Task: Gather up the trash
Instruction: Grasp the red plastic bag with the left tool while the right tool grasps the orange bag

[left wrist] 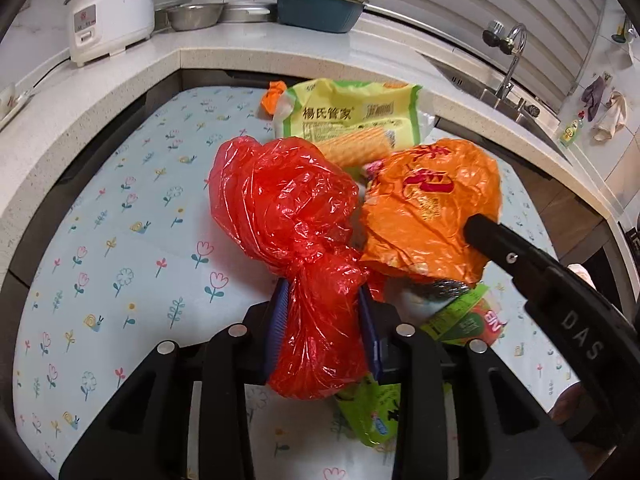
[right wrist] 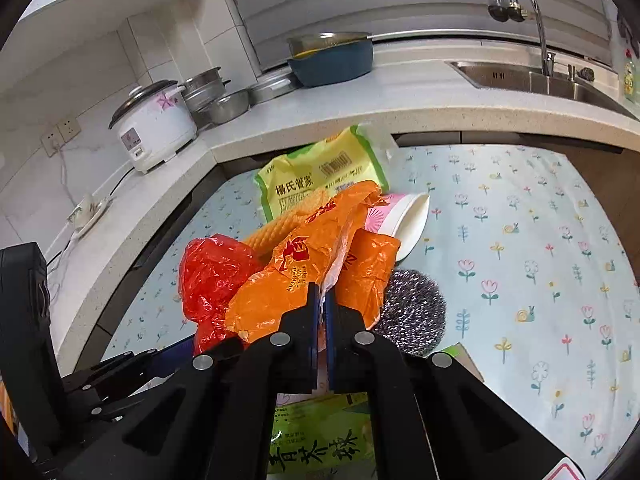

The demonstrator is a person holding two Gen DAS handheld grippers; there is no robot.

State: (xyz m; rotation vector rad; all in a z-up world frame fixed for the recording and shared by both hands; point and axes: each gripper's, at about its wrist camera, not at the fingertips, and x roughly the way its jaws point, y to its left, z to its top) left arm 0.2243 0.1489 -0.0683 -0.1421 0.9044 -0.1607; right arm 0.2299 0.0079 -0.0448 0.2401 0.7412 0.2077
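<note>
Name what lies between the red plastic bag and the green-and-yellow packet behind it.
A yellow, ridged, wafer-like piece lies between the red bag and the green-and-yellow packet; the left wrist view shows it best.

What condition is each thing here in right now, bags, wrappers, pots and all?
Red bag: crumpled, clamped in left gripper.
Orange bag: crumpled, pinched in right gripper.
Yellow-green packet: lying flat, looks empty.
Paper cup: tipped on its side.
Steel scrubber: resting on the tablecloth.
Rice cooker: lid on.
Faucet: no water running.
</note>
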